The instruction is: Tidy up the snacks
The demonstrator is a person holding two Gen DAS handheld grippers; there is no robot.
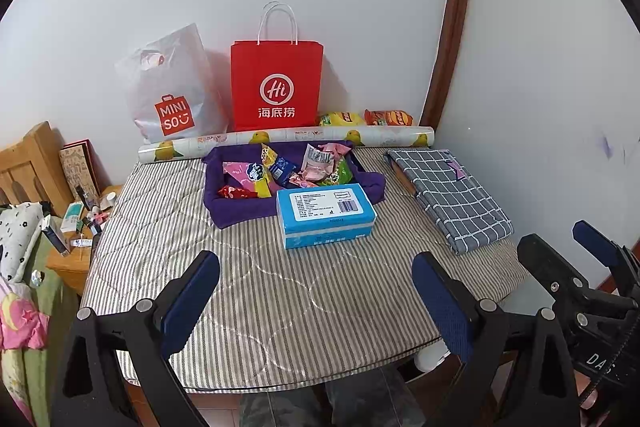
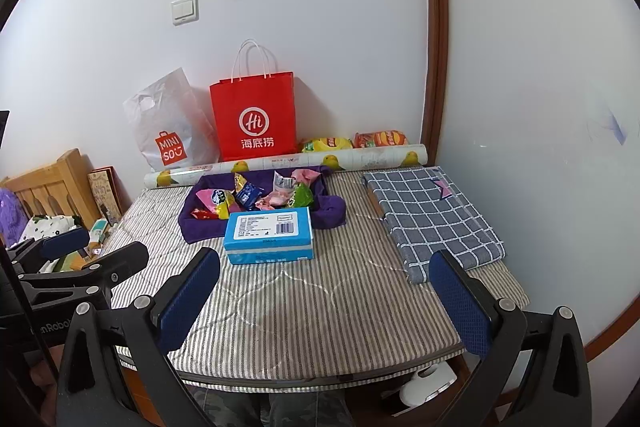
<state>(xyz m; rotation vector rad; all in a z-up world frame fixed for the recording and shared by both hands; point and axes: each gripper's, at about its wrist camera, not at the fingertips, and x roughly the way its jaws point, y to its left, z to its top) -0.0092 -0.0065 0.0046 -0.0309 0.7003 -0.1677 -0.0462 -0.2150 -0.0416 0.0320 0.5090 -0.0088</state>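
Several small snack packets (image 1: pixel 280 171) lie heaped together in a purple fabric tray (image 1: pixel 372 183) at the middle of the striped table pad (image 1: pixel 240 287) in the left wrist view, while two larger crisp bags, one yellow (image 1: pixel 342 118) and one orange (image 1: pixel 388 117), lie apart from them at the wall behind a roll of printed paper (image 1: pixel 288 141). The left gripper (image 1: pixel 316 303) hangs over the near edge with its jaws spread wide and nothing between them; the right gripper (image 1: pixel 568 251) shows at the right edge, likewise parted and empty. A blue tissue box (image 1: pixel 326 215) sits touching the tray's near side, squarely between the grippers and the packets, so any reach in would likely pass over or around it. From the right wrist view, the right gripper (image 2: pixel 332 299) is just as wide open and holds nothing, and the packets (image 2: pixel 260 197) all rest inside the tray (image 2: pixel 332 211). That gathering fits either snacks already collected or a pile waiting to be sorted; the two bags by the wall look like what is left over. A red paper bag (image 2: pixel 254 115), a white plastic bag (image 2: pixel 170 123) and a folded checked cloth (image 2: pixel 436 215) stand clear of the tray.
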